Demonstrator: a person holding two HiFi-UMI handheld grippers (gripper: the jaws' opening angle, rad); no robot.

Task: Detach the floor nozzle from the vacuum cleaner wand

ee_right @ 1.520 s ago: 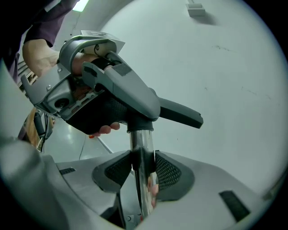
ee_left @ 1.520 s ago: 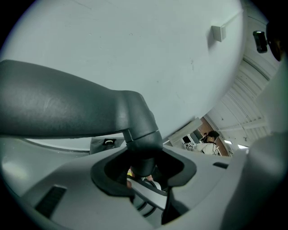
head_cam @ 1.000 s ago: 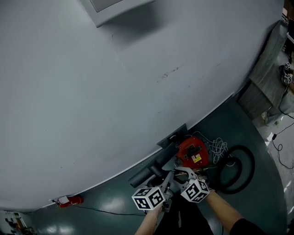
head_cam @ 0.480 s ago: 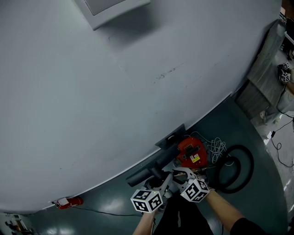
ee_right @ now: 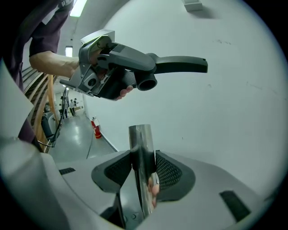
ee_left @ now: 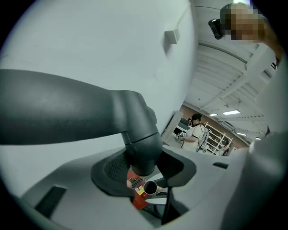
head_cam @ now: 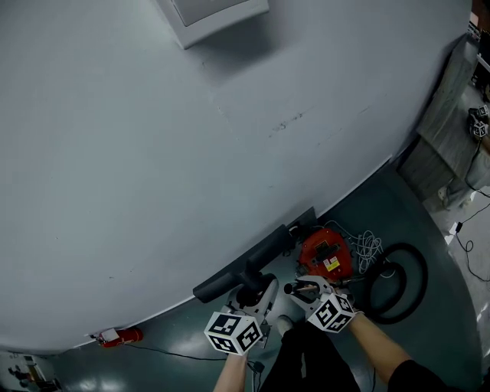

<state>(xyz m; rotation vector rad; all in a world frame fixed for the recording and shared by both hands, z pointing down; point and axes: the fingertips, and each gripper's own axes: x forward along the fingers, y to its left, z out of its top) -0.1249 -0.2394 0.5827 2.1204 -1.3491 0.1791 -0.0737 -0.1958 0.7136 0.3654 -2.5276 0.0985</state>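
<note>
The dark grey floor nozzle [head_cam: 243,266] hangs free of the wand, just in front of the grey wall. My left gripper [head_cam: 259,292] is shut on its round neck [ee_left: 142,155], and the nozzle's long head [ee_left: 58,110] stretches off to the left. My right gripper [head_cam: 299,289] is shut on the chrome wand [ee_right: 141,152], whose bare open end [ee_left: 150,187] points up. In the right gripper view the nozzle [ee_right: 155,67] and the left gripper [ee_right: 96,74] float above and to the left of the wand's tip, apart from it.
The red vacuum body [head_cam: 325,253] sits on the floor by the wall, with a coil of white cable [head_cam: 367,247] and a black hose loop [head_cam: 395,280] beside it. A red fire extinguisher [head_cam: 116,334] lies at the wall's foot to the left. A white box [head_cam: 218,15] hangs on the wall.
My left gripper has risen and swung left with the nozzle, rolling as it went, so the nozzle now stands clear of the wand. The right gripper and wand stayed put.
</note>
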